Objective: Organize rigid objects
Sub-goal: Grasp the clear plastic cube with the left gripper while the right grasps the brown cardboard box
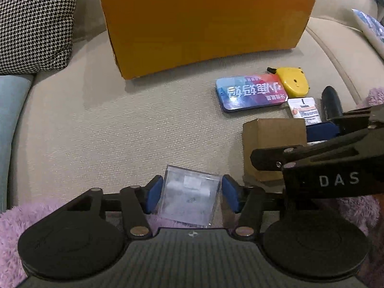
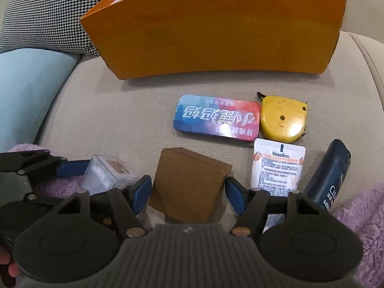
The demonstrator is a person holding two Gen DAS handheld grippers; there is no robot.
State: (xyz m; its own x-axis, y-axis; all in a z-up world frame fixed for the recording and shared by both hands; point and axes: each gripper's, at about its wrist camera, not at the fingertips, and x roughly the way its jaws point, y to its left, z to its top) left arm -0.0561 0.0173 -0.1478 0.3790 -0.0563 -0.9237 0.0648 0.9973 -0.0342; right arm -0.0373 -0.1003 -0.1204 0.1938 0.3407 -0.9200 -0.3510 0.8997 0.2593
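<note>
1. Our left gripper point(image 1: 189, 193) straddles a clear plastic case point(image 1: 190, 199) low on the sofa cushion point(image 1: 96, 132); the jaws stand open on either side of it, close to its edges, and we cannot tell whether the blue pads point(image 1: 153, 192) touch it.
2. Our right gripper point(image 2: 188, 192) brackets a small brown cardboard box point(image 2: 189, 187); its jaws are also open, the left pad nearly against the box, the right one slightly apart; nothing is lifted.
3. The orange box point(image 2: 216, 31), which we judge to be the destination, stands open-topped at the back of the cushion; a colourful tin point(image 2: 217, 117), a yellow tape measure point(image 2: 283, 120), a Vaseline sachet point(image 2: 277, 168) and a dark bottle point(image 2: 331, 175) lie between it and us.
4. Risks as we see them: the clear case sits skewed, so closing could twist it or squeeze it out; the soft cushion may let either object tip; the two grippers work just beside each other and could collide on lifting.
</note>
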